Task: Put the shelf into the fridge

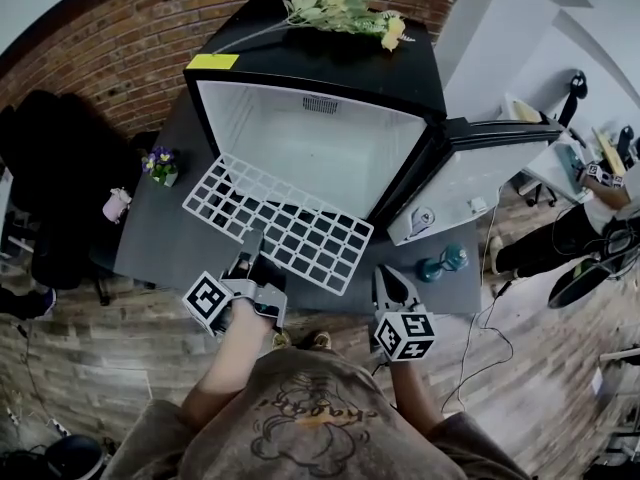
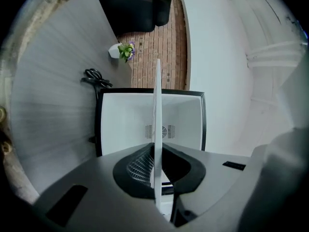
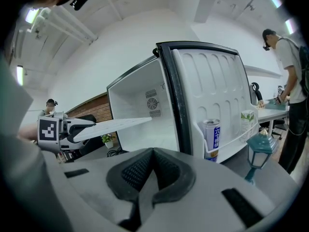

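One shelf (image 1: pixel 285 226) edge sits clamped in the left claw (image 1: pixel 248 253).

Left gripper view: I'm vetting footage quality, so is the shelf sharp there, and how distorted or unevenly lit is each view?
Left gripper view: the shelf, edge-on, is a fairly sharp white strip; heavy fisheye, black corners. Head view: even light, the fridge bowed. Right gripper view: bright ceiling lights, the fridge door curved.
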